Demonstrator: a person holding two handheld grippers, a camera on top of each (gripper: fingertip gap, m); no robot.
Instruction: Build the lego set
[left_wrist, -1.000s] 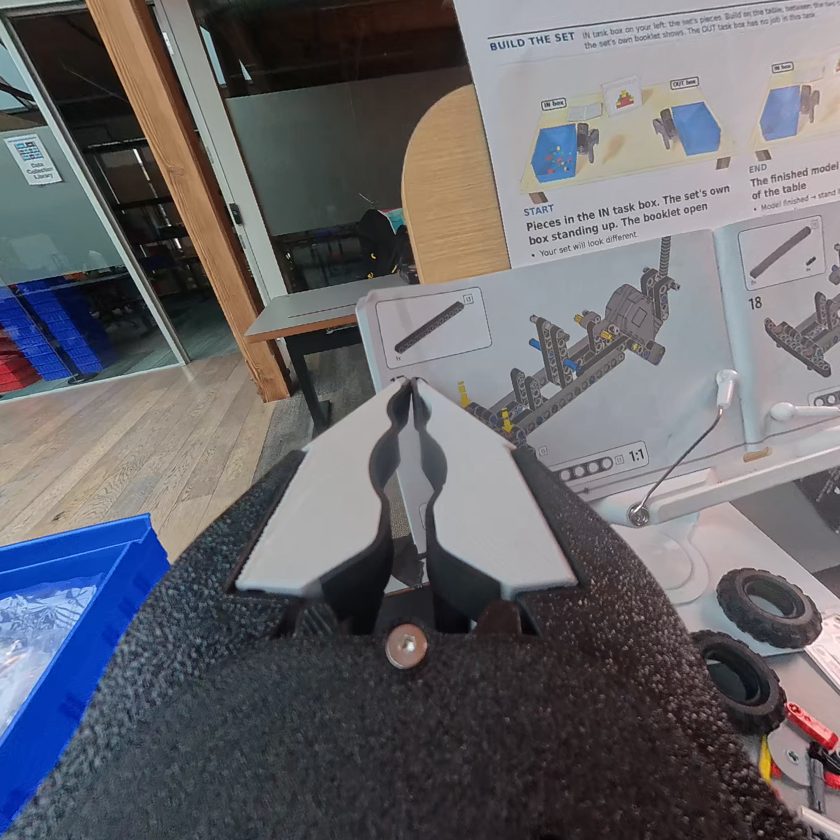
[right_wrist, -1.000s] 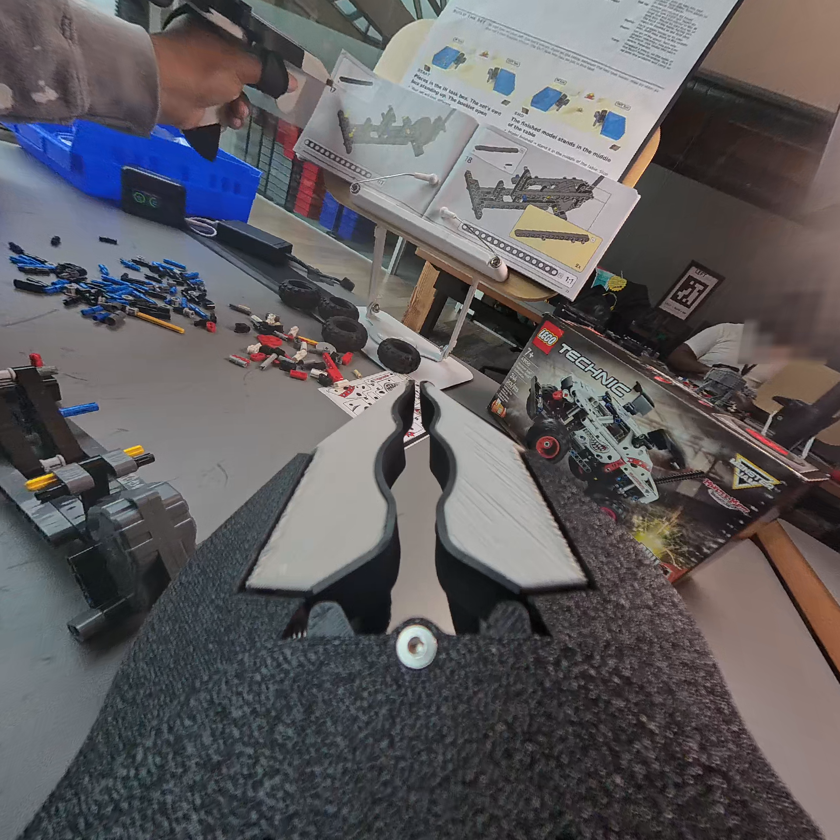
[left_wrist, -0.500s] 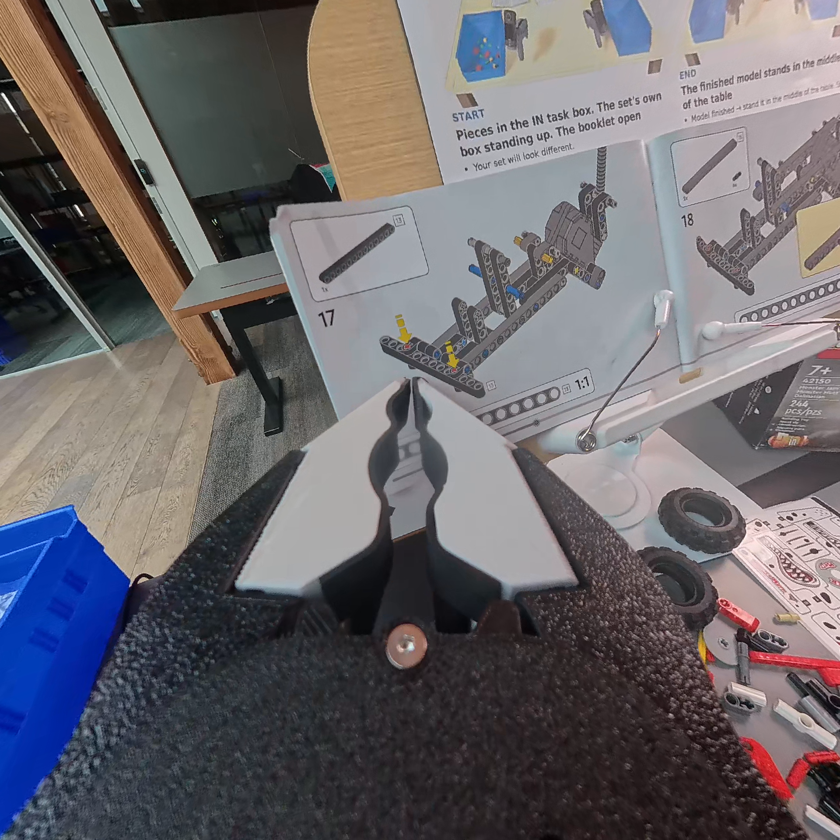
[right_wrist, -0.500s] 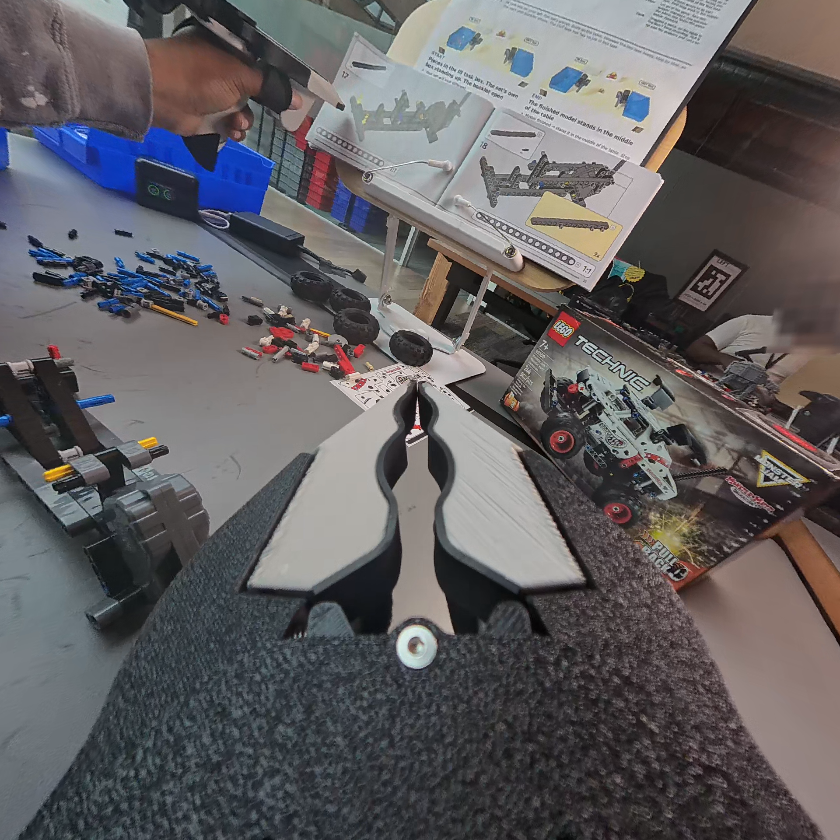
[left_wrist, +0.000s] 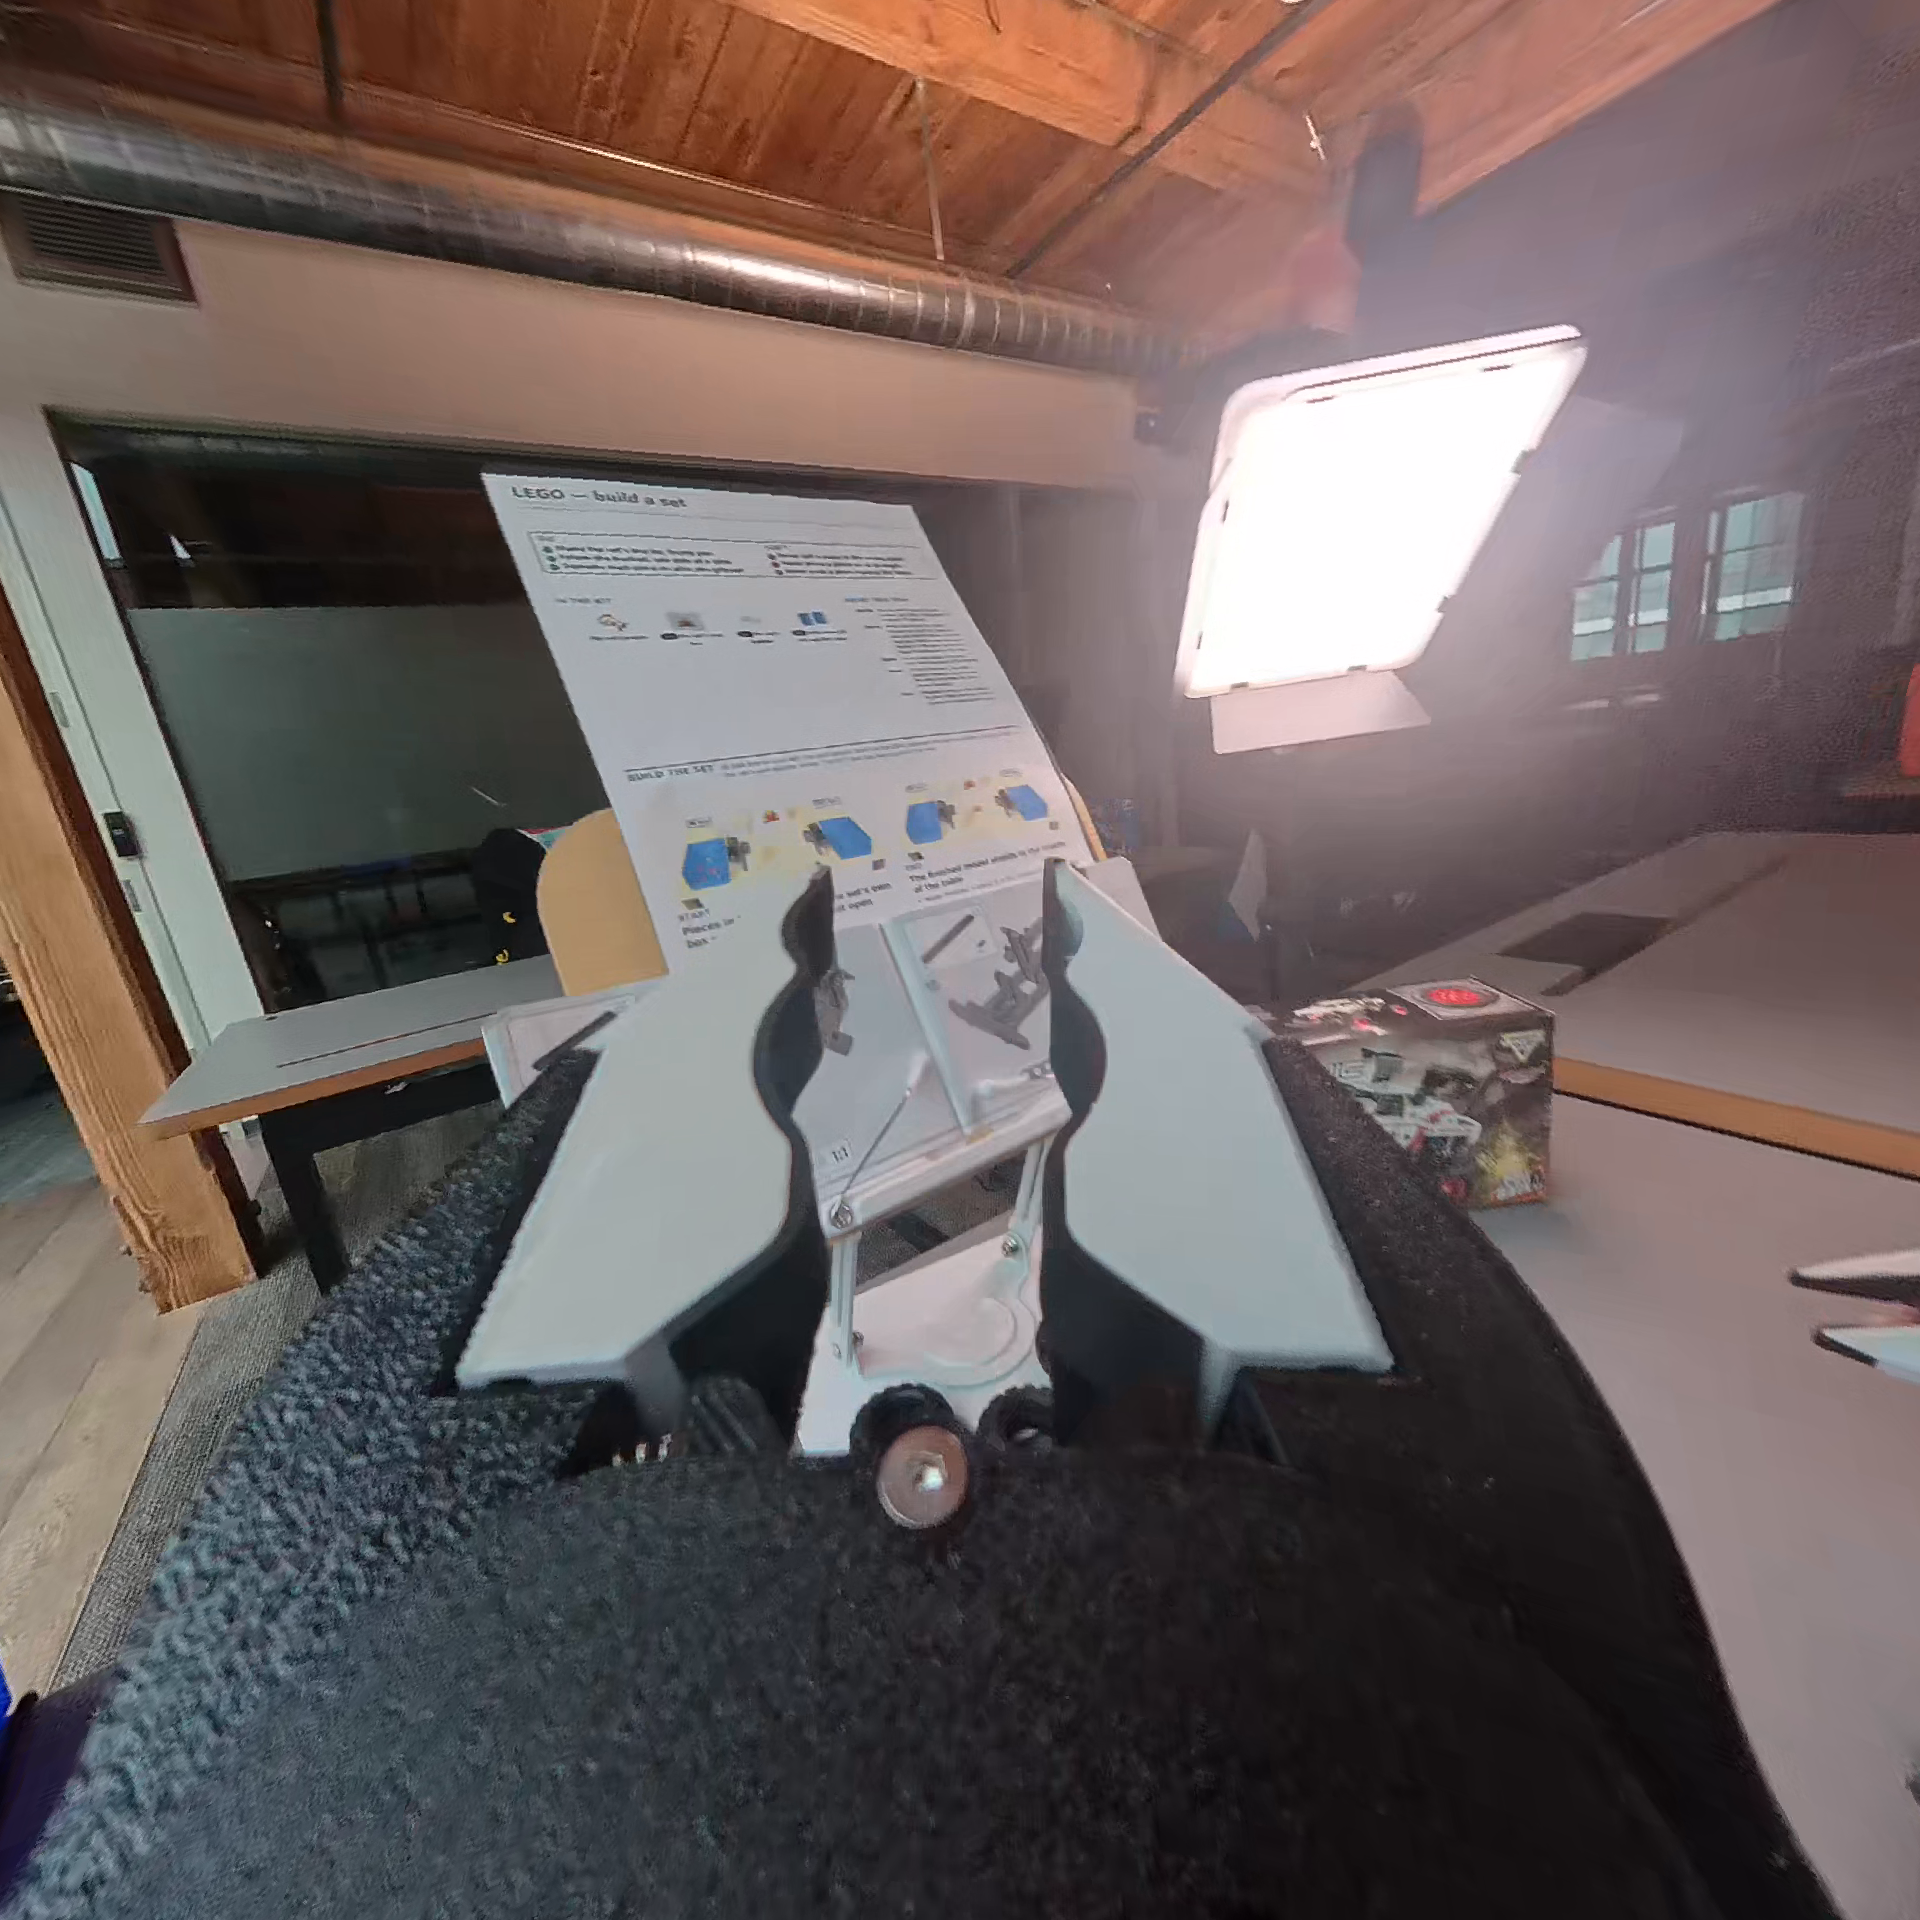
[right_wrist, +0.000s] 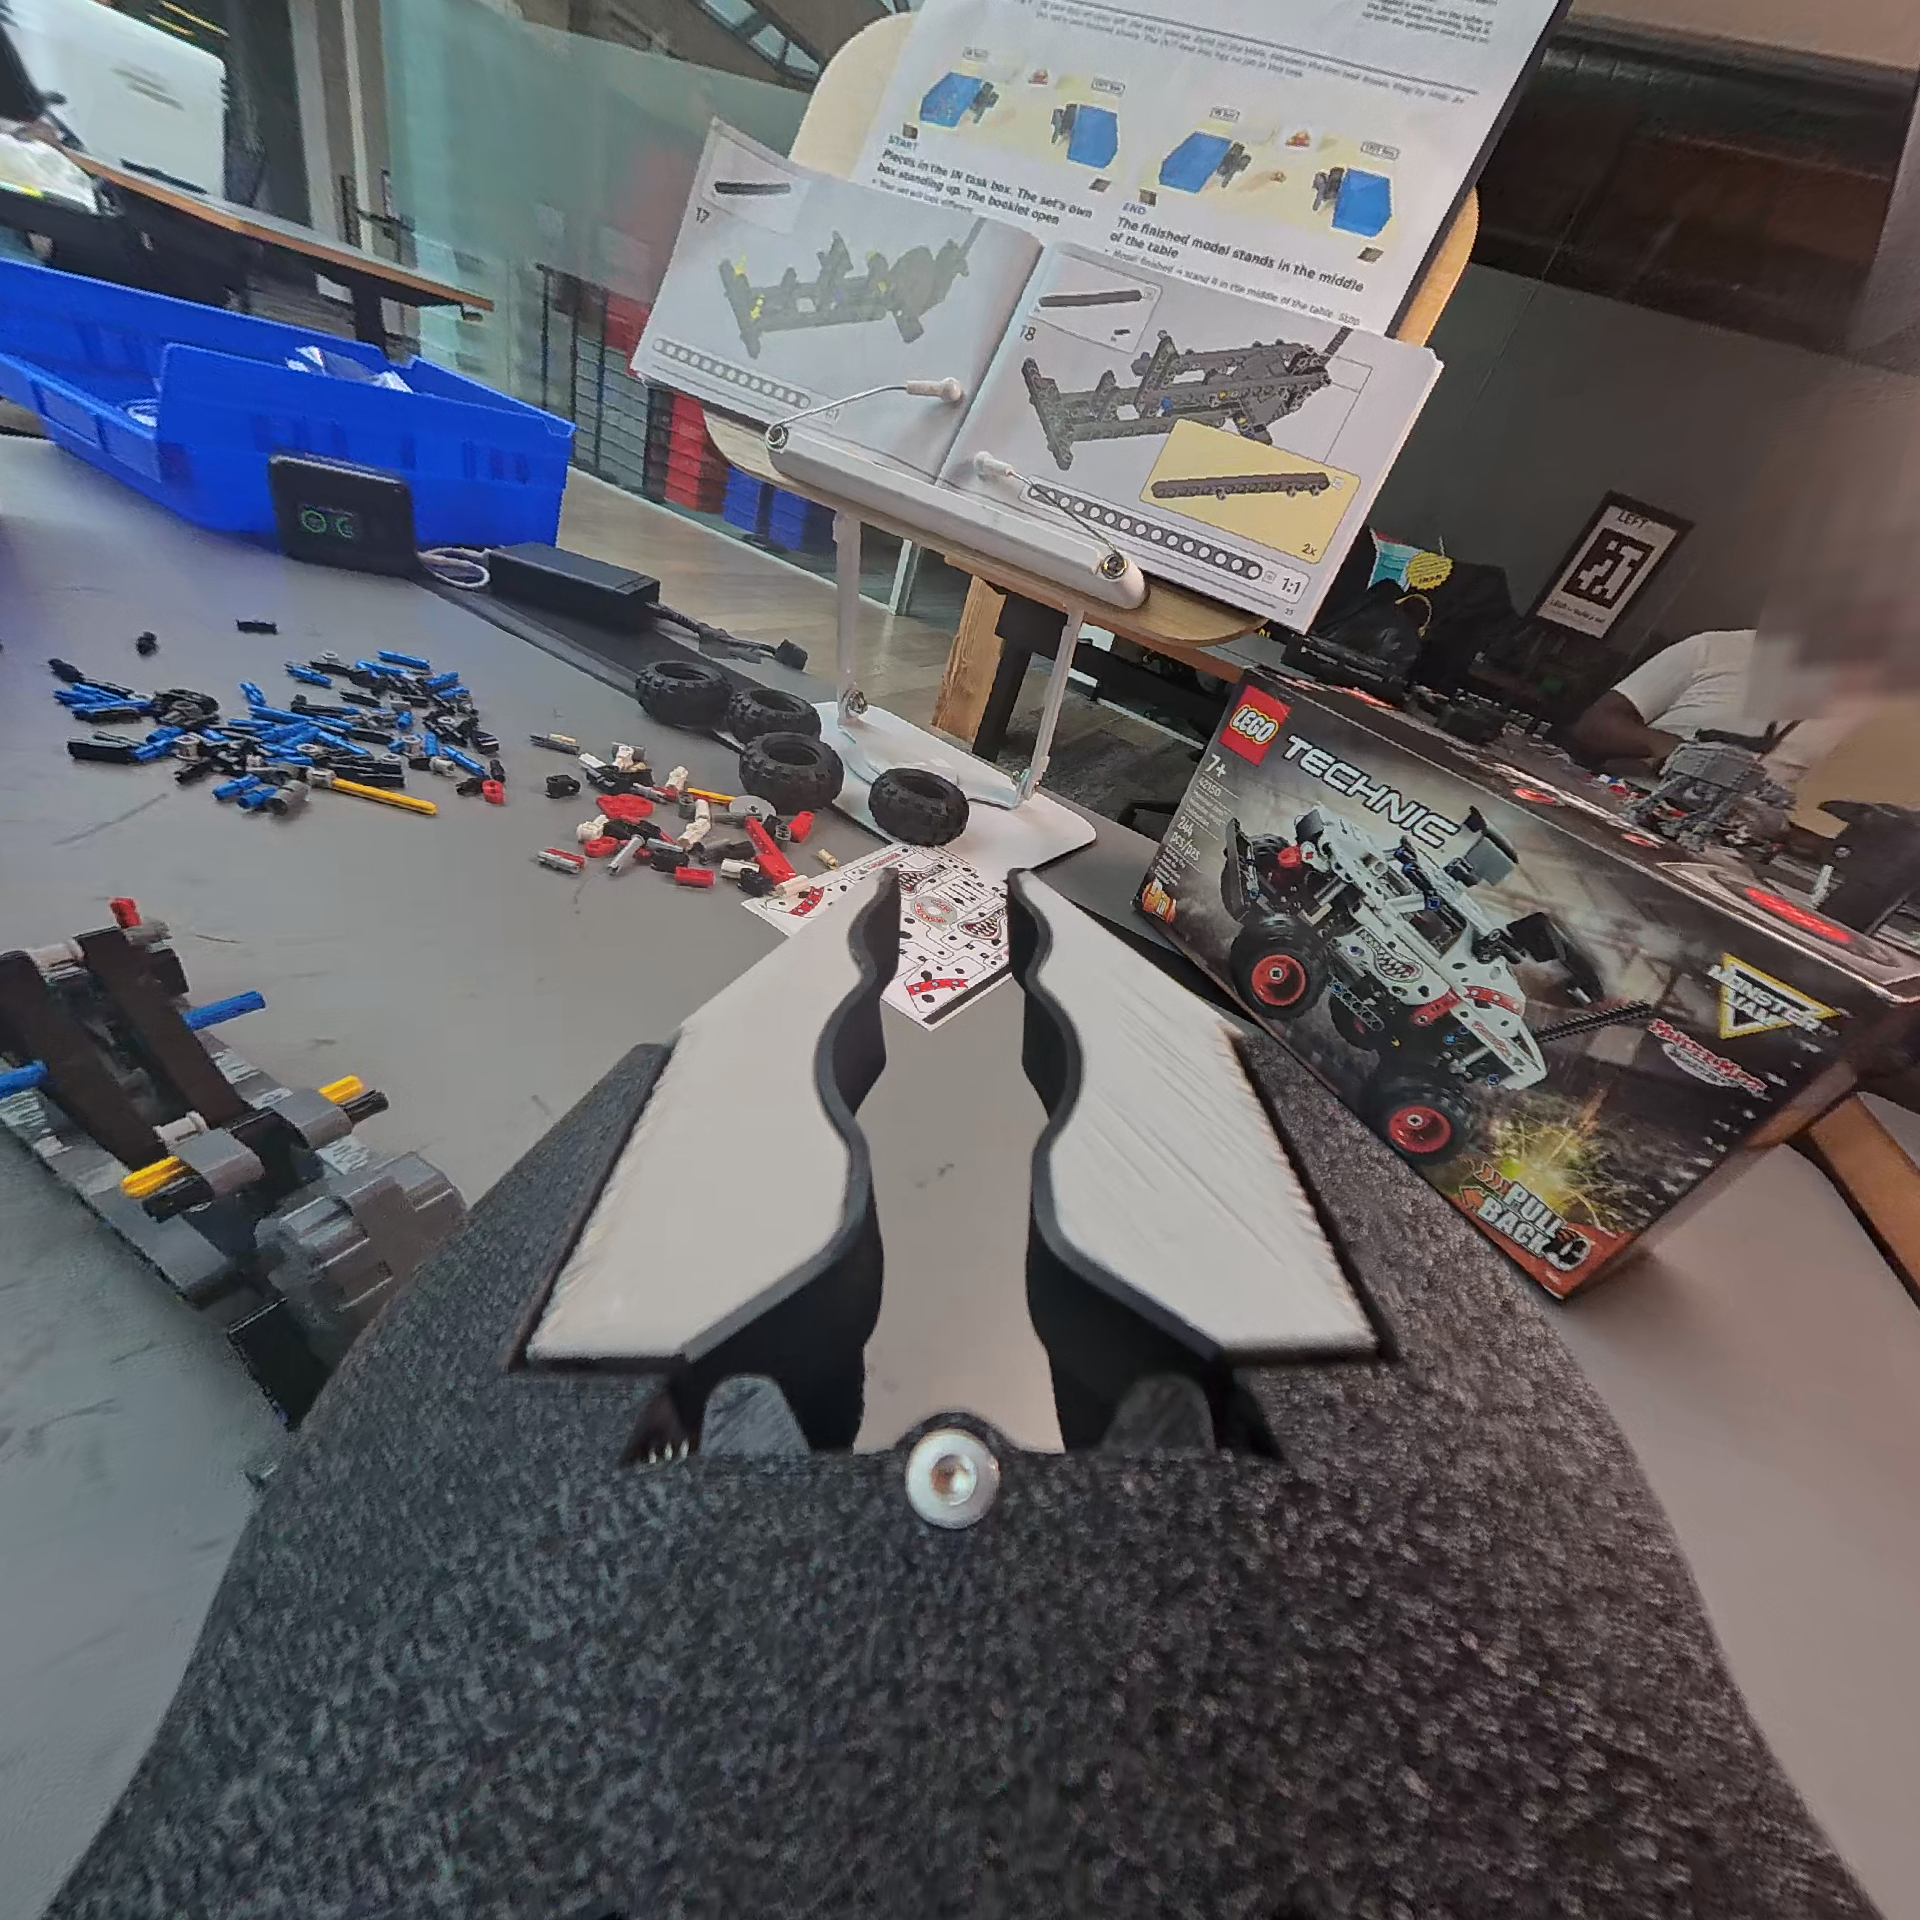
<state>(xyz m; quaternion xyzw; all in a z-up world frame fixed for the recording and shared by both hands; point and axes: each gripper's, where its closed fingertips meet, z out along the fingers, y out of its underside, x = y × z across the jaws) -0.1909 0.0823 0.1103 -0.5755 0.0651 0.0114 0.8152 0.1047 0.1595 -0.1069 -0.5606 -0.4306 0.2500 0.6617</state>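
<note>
Both empty grippers, left (left_wrist: 940, 904) and right (right_wrist: 954, 902), are now spreading apart before the white-stand-held open instruction booklet (right_wrist: 1029, 364), readying a pick.

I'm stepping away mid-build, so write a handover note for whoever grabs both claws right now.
Left claw: open, empty, raised toward the booklet on its stand.
Right claw: open, empty, above the sticker sheet.
Chassis: partly built, on the table's left.
Loose pieces and four tyres lie near the stand; set box on the right, blue bin far left.
Left to do: most of the build, with wheels and stickers unused.
</note>
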